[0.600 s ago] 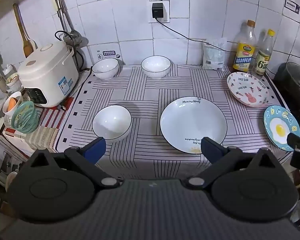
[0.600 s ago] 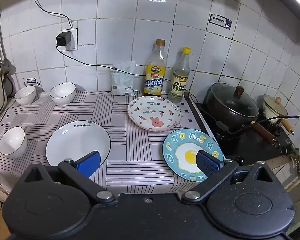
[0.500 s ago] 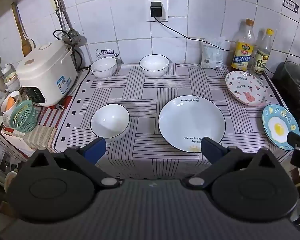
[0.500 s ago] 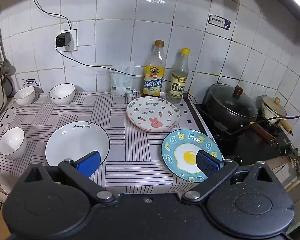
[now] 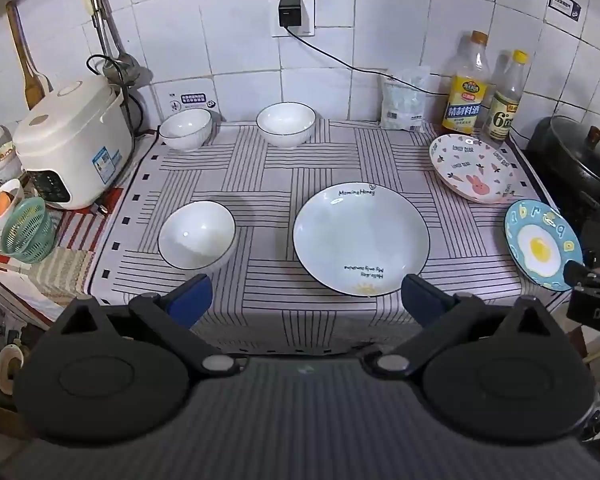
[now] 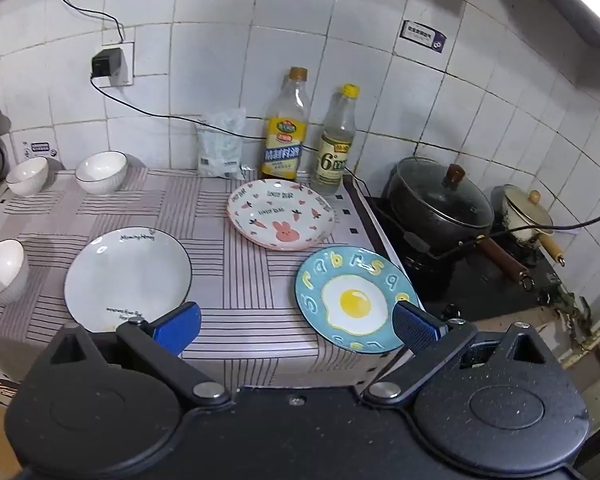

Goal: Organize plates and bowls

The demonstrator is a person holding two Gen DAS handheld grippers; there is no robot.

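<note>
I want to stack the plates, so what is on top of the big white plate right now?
Nothing lies on the white plate: only its printed lettering and a small sun drawing show. The left gripper's finger hides a bit of the near rim.

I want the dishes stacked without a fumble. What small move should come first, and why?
Probably lower the left gripper toward the near bowl. Both grippers are open and hold nothing, and that bowl stands alone, closest to the left one. Three bowls and three plates sit apart, unstacked, on the striped cloth.
</note>
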